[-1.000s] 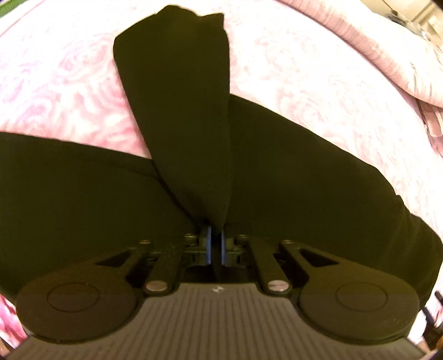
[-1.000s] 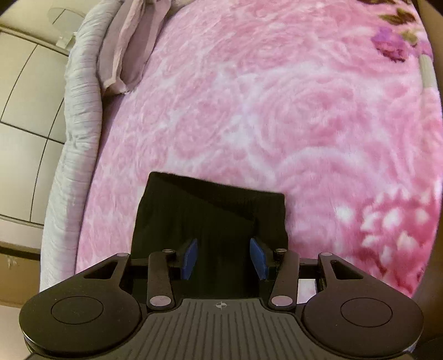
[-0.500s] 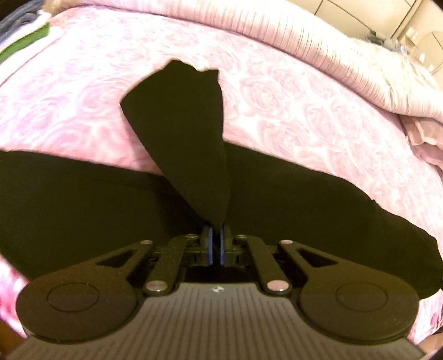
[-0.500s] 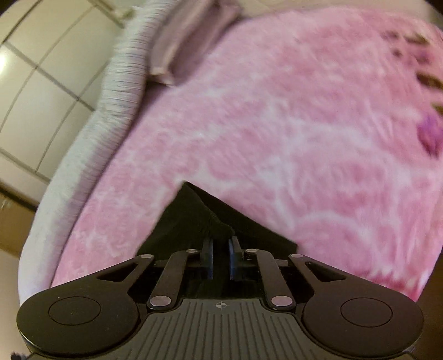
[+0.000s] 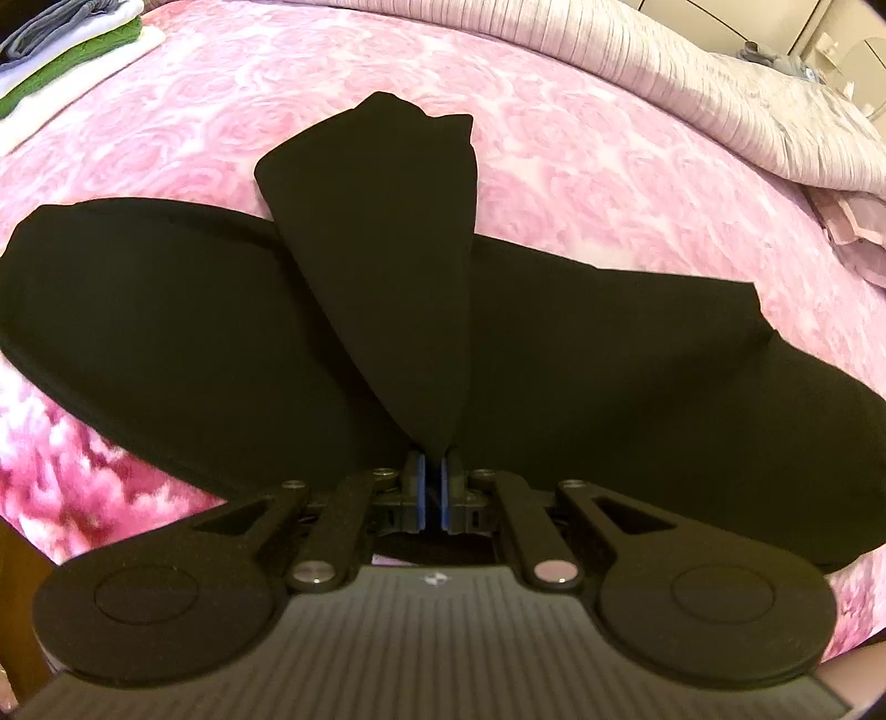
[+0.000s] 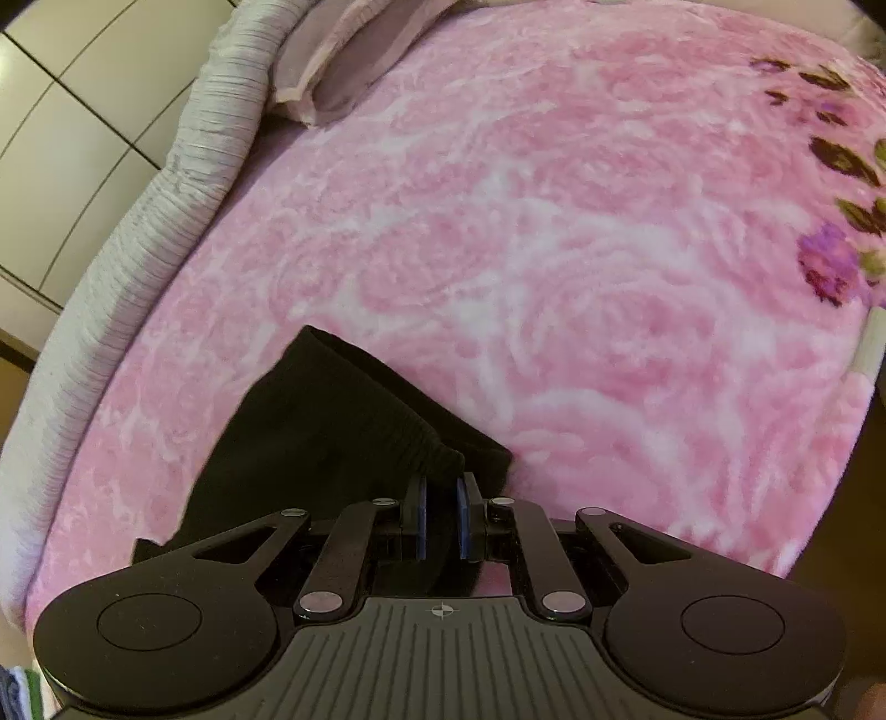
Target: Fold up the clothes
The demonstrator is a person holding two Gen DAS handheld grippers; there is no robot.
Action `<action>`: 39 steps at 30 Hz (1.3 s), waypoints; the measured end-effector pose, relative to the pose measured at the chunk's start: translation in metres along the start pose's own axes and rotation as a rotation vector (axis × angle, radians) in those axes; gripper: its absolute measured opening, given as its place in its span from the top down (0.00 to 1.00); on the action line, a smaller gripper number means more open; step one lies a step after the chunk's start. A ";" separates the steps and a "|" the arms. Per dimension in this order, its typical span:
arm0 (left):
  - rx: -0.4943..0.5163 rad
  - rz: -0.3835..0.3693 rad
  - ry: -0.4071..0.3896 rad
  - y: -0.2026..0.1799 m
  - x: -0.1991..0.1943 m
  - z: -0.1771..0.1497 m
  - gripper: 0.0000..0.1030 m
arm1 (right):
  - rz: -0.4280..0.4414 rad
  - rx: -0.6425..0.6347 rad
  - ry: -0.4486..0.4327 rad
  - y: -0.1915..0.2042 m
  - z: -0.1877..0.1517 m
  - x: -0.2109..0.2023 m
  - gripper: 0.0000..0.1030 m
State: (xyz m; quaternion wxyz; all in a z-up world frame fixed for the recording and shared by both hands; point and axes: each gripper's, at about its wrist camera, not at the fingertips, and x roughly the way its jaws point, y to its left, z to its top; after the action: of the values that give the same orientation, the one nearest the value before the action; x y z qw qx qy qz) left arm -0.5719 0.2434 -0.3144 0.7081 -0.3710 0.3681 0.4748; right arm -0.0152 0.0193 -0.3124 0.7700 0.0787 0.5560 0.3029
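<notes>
Both fingers pinch the black garment (image 5: 609,387); only left wrist view shows folded stack (image 5: 72,50)

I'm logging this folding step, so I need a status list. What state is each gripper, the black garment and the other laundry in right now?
left gripper: shut on a fold of the black garment, lifting it into a peak.
right gripper: shut on the garment's ribbed edge.
black garment: partly spread on the pink blanket, not yet folded flat.
stack of clothes: folded, lying at the far left corner of the blanket.
</notes>
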 end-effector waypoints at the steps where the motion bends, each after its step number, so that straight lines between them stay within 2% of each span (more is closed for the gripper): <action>1: 0.006 0.003 0.001 -0.001 0.002 -0.002 0.97 | -0.006 -0.002 -0.002 0.000 -0.001 0.000 0.91; 6: 0.057 0.041 0.034 -0.001 0.023 -0.014 0.93 | -0.046 -0.036 0.020 0.000 -0.008 0.011 0.90; 9: 0.087 0.062 0.052 -0.006 0.026 -0.009 0.90 | -0.132 -0.113 -0.001 0.017 -0.009 0.006 0.82; 11: 0.103 0.075 0.052 -0.007 0.016 -0.005 0.85 | -0.199 -0.174 -0.023 0.031 -0.010 0.000 0.68; 14: 0.067 0.065 0.047 0.000 -0.009 -0.001 0.83 | -0.285 -0.268 -0.057 0.054 -0.012 -0.009 0.65; 17: 0.031 0.085 0.063 0.012 -0.025 0.003 0.84 | -0.248 -0.385 -0.081 0.087 -0.023 -0.018 0.65; 20: 0.004 0.119 0.080 0.026 -0.025 0.016 0.88 | -0.114 -0.481 0.060 0.126 -0.043 0.000 0.65; 22: -0.013 0.138 0.079 0.035 -0.021 0.028 0.88 | -0.045 -0.545 0.123 0.155 -0.062 0.016 0.65; 25: -0.037 0.168 0.079 0.053 -0.012 0.046 0.88 | 0.056 -0.638 0.187 0.203 -0.091 0.041 0.65; 27: -0.048 0.179 0.097 0.067 -0.003 0.056 0.88 | 0.093 -0.665 0.220 0.230 -0.108 0.056 0.65; 32: -0.060 0.197 0.159 0.109 0.019 0.075 0.88 | 0.112 -0.712 0.242 0.292 -0.139 0.088 0.65; 36: -0.090 0.202 0.197 0.145 0.031 0.091 0.88 | 0.171 -0.716 0.280 0.343 -0.162 0.116 0.65; 38: -0.108 0.209 0.204 0.163 0.036 0.099 0.88 | 0.222 -0.646 0.335 0.364 -0.170 0.135 0.65; 39: -0.120 0.212 0.205 0.172 0.037 0.102 0.88 | 0.255 -0.560 0.383 0.368 -0.174 0.146 0.65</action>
State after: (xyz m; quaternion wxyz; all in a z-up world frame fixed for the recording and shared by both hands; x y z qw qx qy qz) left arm -0.7066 0.3947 -0.3309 0.5892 -0.4181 0.4467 0.5278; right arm -0.2833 0.3586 -0.3261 0.5995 -0.1250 0.5714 0.5463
